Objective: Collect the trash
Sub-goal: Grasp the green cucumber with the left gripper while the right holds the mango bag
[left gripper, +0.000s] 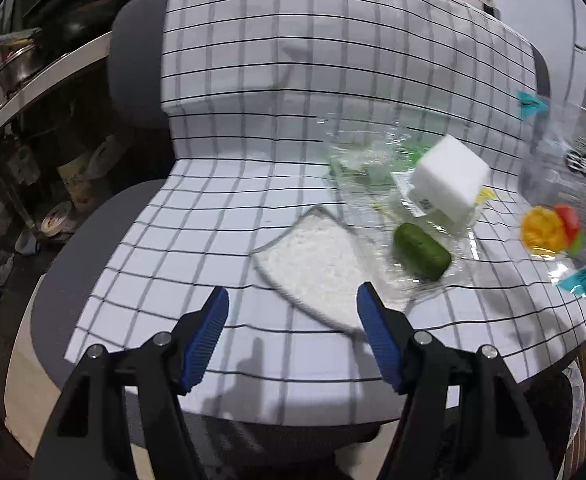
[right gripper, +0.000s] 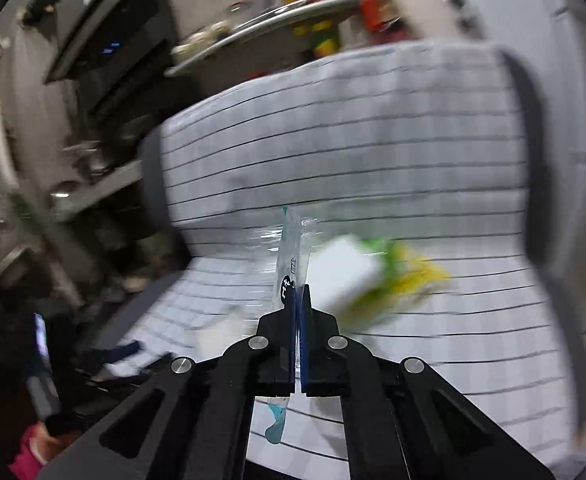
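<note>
Nearest my left camera, the left gripper [left gripper: 293, 312] has its blue-padded fingers [left gripper: 209, 336] spread wide with nothing between them, hanging above the front of a chair seat covered by a checked cloth [left gripper: 221, 128] that also runs up the backrest. Just beyond the fingers a white rag [left gripper: 317, 264] with a grey edge lies flat on the seat, its near edge running toward the right-hand finger.

Past the rag, to the right, a green cucumber-like piece [left gripper: 423, 250] rests on a crumpled clear wrapper [left gripper: 373, 160]. A white foam block [left gripper: 449, 180] sits tilted on the same wrapper, just behind the green piece, with a small printed label at its lower left corner.

At the right edge of the left view a second clear plastic bag [left gripper: 565, 184] with teal corners and a yellow and red print is lifted off the seat. Through my right camera I see why: the right gripper [right gripper: 297, 300] has its fingers pinched together on that plastic bag [right gripper: 291, 256], which stands up between them as a thin strip, with a teal end hanging out below. This view is heavily blurred; behind the bag I can make out the foam block [right gripper: 343, 276] and a green and yellow smear beside it.

Cluttered metal shelves [left gripper: 41, 76] stand to the left of the chair.
</note>
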